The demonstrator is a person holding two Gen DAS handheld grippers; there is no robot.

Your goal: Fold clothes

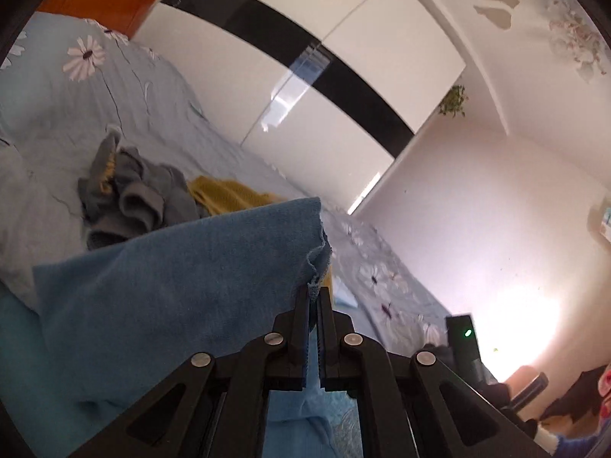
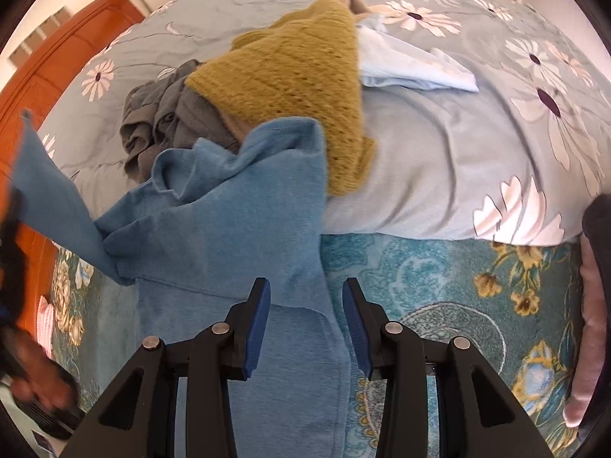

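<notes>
No text, label, brand, number or sign could be read in either view.

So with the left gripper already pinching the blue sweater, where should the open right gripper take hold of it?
Probably the straight edge of the blue sweater just ahead of the right gripper, coming from above. There the fabric lies flat on the teal bedspread, and the edge runs between the open jaws. The left gripper holds a lifted corner; the bunched part by the mustard knit looks harder to pinch cleanly.
</notes>
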